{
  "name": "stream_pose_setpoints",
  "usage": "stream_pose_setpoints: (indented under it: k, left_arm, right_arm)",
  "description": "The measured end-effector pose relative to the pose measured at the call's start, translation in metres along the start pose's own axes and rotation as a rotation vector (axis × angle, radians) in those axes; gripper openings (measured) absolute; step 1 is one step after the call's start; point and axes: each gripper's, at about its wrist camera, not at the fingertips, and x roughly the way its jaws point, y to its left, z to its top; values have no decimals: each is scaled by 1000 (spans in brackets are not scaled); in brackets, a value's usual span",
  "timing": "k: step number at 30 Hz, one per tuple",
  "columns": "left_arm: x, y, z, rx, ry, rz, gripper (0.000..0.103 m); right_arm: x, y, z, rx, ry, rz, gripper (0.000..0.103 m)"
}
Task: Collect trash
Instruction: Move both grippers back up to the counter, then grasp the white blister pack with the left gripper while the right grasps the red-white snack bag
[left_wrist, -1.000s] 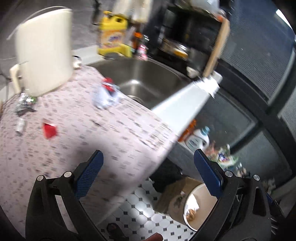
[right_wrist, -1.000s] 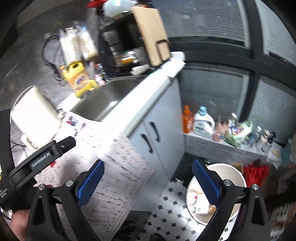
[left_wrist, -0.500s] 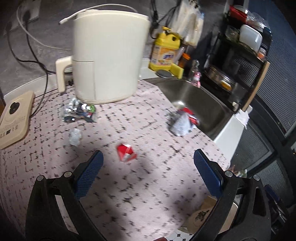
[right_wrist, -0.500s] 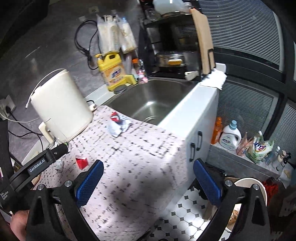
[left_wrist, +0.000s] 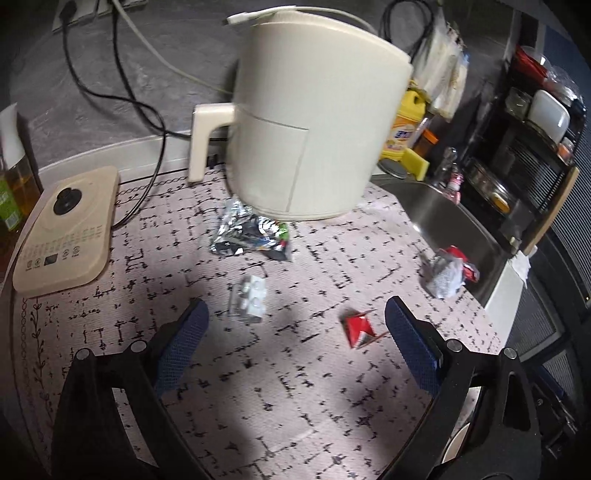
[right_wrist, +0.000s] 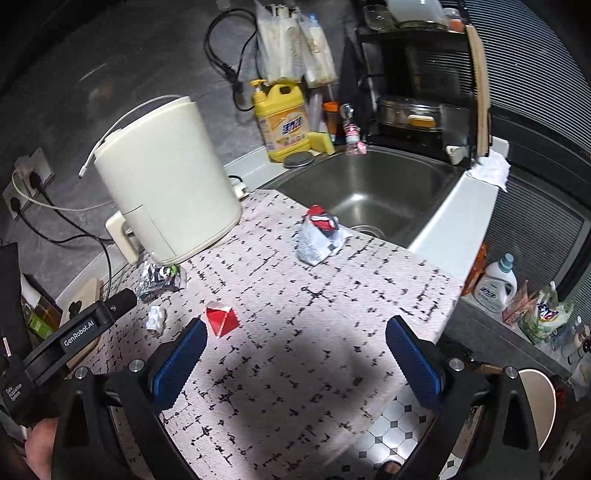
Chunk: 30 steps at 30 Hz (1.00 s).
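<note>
**Both views swung onto the desk, trash now in frame**

Since a second ago both cameras have turned from the cabinet side and floor toward the desk (left_wrist: 295, 387) top; the trash pieces now sit ahead of the fingers.

Left hand-held gripper (left_wrist: 293, 343): jaws wide, nothing between them, hovering above the patterned mat. Right hand-held gripper (right_wrist: 295, 354): jaws wide too, empty, over the mat near the desk edge.

Trash on the mat, four pieces:
- red folded wrapper (left_wrist: 359, 328) (right_wrist: 221, 320), small, creased, white inner edge showing; lies just inside the left gripper's right finger, and just beyond the right gripper's left finger.
- white blister pack (left_wrist: 250, 297) (right_wrist: 156, 319), small, bumpy, clear plastic; left of the red piece.
- crumpled foil packet (left_wrist: 251, 236) (right_wrist: 159, 278), silver with dark and green print; touching the base of the cream appliance (left_wrist: 314, 125).
- crumpled white paper with red wrapper (left_wrist: 447, 271) (right_wrist: 320, 236), balled up, right by the sink (right_wrist: 373, 188) edge, well apart from the others.

Beige control pad (left_wrist: 64, 229) lies at the mat's left side.
</note>
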Motion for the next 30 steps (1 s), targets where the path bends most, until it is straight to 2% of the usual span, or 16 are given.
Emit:
stream_pose_setpoints:
  k: [8,16,18,20,21,23,26,30]
  left_arm:
    - [28,24,-2,-63,44,70,77]
    - [70,28,-1,-104,105,146,73]
    - [83,27,-2,-105,131,163,66]
    - [97,26,-3,-109,165,185,40]
    - [97,23,-2,-101,151,208,33]
    - [99,20,1,-108,153,204,33]
    - [98,12,7,-89,121,234,33]
    - [95,5,16,-91,84,236,33]
  right_arm:
    - [34,14,10,-56,42,36,95]
    - [75,4,32,-69,67,7,95]
    - [81,-1,35,-62,66,-4,95]
    - [90,-6,40,-59,65,-14,95]
    - [93,-8,41,-58,64,-18,95]
    - [101,-11,44,-54,66,-28,95]
    - [114,-15,48,-49,68,-41,95]
    - [129,-18,52,-53,67,-51,95]
